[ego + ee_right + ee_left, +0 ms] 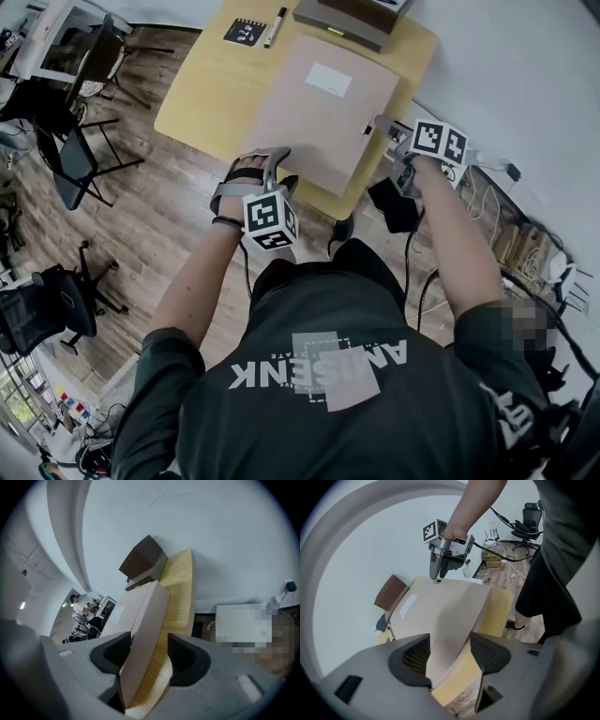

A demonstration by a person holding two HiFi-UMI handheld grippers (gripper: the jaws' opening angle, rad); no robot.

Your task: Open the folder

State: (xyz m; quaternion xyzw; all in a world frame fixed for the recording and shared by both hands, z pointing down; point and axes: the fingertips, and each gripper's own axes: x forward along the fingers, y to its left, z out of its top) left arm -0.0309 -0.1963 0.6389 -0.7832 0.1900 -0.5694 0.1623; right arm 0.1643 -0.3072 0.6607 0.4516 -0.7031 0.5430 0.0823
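Between the wide-apart jaws of the left gripper (450, 639) sits a corner of the tan folder (319, 117). On the right gripper (149, 639) the jaws stand wide around the folder's side edge, not squeezing. It lies on the yellow counter (202, 103).

Your folder (319, 112) is a plain beige-brown, with one white label (329, 80). The counter (202, 98) is pale yellow wood with a fine grain. Your left gripper (269, 157) and right gripper (377, 127) are grey, each with a cube of black-and-white square markers; the fingers (412, 660) carry black gridded pads. The floor (159, 216) is brown planks. The small notebook (245, 32) is black with white marks. Your shirt (328, 366) is dark with pale grey print.
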